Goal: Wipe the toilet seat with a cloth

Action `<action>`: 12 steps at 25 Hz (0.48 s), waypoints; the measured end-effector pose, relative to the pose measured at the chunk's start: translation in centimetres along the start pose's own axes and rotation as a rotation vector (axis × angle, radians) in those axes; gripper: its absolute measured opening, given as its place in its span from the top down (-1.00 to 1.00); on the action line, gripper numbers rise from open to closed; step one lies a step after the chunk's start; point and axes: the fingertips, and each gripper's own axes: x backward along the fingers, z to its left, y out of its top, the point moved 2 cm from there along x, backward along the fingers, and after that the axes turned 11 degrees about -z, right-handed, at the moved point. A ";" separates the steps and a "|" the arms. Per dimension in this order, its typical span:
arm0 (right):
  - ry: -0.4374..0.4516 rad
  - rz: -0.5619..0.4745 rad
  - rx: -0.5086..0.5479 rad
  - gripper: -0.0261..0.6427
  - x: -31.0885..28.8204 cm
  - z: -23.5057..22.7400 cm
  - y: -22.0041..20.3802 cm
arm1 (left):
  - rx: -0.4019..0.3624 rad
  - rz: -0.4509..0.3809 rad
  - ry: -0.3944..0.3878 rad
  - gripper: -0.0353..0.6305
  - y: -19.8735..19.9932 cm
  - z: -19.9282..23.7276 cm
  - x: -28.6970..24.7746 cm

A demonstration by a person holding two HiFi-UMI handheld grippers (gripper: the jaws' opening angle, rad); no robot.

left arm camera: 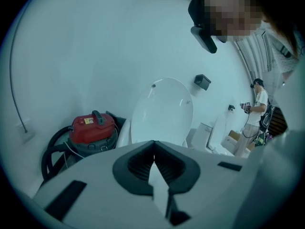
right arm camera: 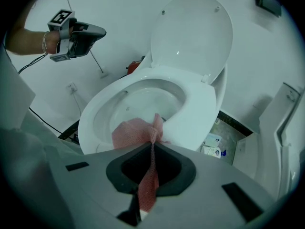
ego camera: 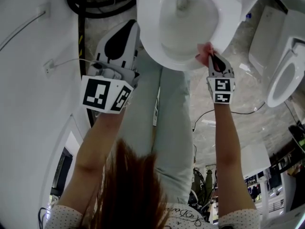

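A white toilet with its seat [ego camera: 224, 30] [right arm camera: 193, 109] down and its lid [right arm camera: 193, 30] [left arm camera: 162, 111] raised stands in front of me. My right gripper [ego camera: 208, 56] [right arm camera: 153, 140] is shut on a pink mesh cloth [right arm camera: 136, 132] [ego camera: 204, 52], which lies on the near front rim of the seat. My left gripper [ego camera: 128, 37] [left arm camera: 153, 149] is shut with nothing in it, held up to the left of the bowl, apart from the seat. In the right gripper view the left gripper [right arm camera: 97, 33] shows at the upper left, in the air.
A red vacuum cleaner [left arm camera: 93, 128] with black hoses [ego camera: 95, 6] sits left of the toilet by the wall. Another toilet [ego camera: 286, 75] stands at the right. A cleaner bottle [right arm camera: 212, 151] lies on the floor right of the bowl. A person [left arm camera: 255, 113] stands far off.
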 end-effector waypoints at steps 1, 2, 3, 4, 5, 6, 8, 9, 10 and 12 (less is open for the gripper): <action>0.005 0.005 -0.002 0.84 0.0 0.3 -0.1 | 0.000 0.000 0.002 0.91 0.0 0.2 0.1; 0.010 0.010 -0.003 0.84 0.1 0.7 -0.3 | 0.000 -0.001 0.004 0.91 0.0 0.3 0.3; 0.016 0.016 -0.004 0.84 0.1 1.0 -0.5 | 0.001 -0.002 0.007 0.91 0.0 0.4 0.4; 0.021 0.022 -0.005 0.84 0.2 1.4 -0.6 | 0.002 -0.004 0.009 0.91 0.0 0.5 0.5; 0.028 0.026 -0.006 0.84 0.2 1.8 -0.7 | 0.003 -0.008 0.011 0.91 0.1 0.6 0.6; 0.037 0.031 -0.005 0.84 0.2 2.2 -0.8 | 0.005 -0.012 0.012 0.91 0.3 0.7 0.6; 0.059 0.043 0.001 0.84 0.2 3.0 -0.8 | 0.008 -0.019 0.012 0.91 0.5 0.9 0.6; 0.071 0.050 0.005 0.84 0.2 3.4 -0.9 | 0.009 -0.021 0.011 0.91 0.6 1.0 0.6; 0.081 0.055 0.009 0.84 0.2 3.8 -0.9 | 0.010 -0.022 0.011 0.91 0.7 1.0 0.6; 0.099 0.061 0.013 0.84 0.2 4.6 -0.9 | 0.013 -0.024 0.013 0.91 0.7 1.1 0.7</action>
